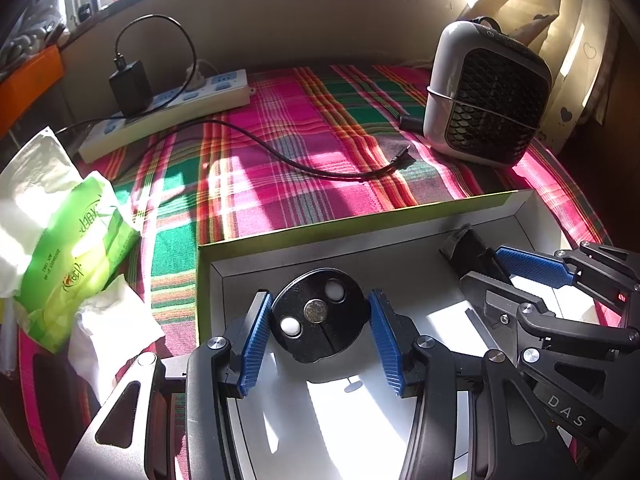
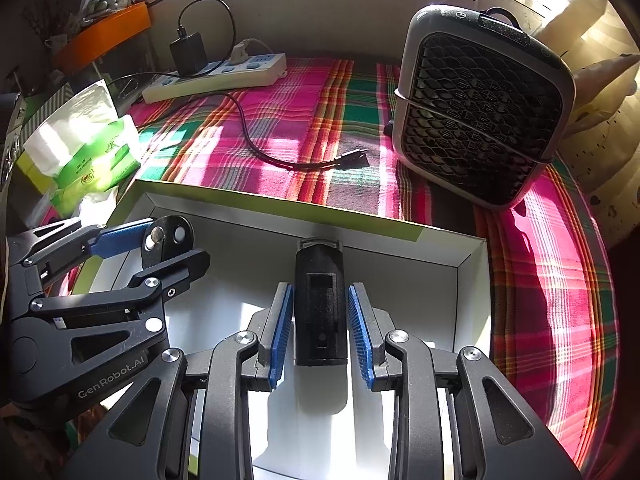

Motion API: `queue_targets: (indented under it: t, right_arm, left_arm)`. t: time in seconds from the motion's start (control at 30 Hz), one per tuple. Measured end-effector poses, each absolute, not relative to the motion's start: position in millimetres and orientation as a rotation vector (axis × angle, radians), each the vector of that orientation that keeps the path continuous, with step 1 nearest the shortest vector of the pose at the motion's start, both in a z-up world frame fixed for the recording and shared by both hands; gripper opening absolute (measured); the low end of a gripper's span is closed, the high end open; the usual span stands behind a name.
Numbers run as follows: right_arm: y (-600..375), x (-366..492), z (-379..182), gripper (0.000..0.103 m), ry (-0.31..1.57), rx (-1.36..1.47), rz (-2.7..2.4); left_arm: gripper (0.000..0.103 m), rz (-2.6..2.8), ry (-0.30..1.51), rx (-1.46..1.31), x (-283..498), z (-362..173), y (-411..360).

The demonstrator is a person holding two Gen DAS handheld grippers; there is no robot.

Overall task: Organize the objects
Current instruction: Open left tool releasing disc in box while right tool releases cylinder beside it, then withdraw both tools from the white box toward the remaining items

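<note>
Two grippers over my white box [image 1: 208,256]: left gripper [image 1: 320,334] brackets the black disc [image 1: 319,314], right gripper [image 2: 320,334] the black block [image 2: 320,312], neither pad visibly pressing.

Left gripper [image 1: 320,330]: jaws parted, blue ribbed pads [image 1: 254,344] angled outward toward the tips. Right gripper [image 2: 319,330]: jaws parted narrower, pads [image 2: 280,336] near parallel. Both grippers point forward and downward, side by side, near each other; each shows at the edge of the other's wrist view
</note>
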State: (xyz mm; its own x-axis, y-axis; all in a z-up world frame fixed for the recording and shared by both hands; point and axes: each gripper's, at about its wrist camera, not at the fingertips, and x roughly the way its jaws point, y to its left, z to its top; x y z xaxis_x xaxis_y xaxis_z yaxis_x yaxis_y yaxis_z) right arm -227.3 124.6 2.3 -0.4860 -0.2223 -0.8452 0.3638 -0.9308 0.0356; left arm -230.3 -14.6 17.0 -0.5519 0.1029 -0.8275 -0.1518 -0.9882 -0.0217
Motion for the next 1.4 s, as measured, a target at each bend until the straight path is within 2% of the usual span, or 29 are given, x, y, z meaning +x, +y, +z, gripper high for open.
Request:
queue_targets:
  t: [0.1,0.7,1.4]
  right_arm:
    - [126,-225,3,0.041,0.203,1.356,-2.447]
    - [134,-197,20,0.042,0.17,1.307,-2.491]
    - [151,-142,34,0.042,0.122,1.219,-2.528]
  left_arm:
    - [0.048,2.644,0.061,-1.403,-228,18,-17]
    - [0.048,2.677,0.017,-1.349,-202,35,-22]
    - [0.048,2.742,-0.007,-1.253,-133,53,-25]
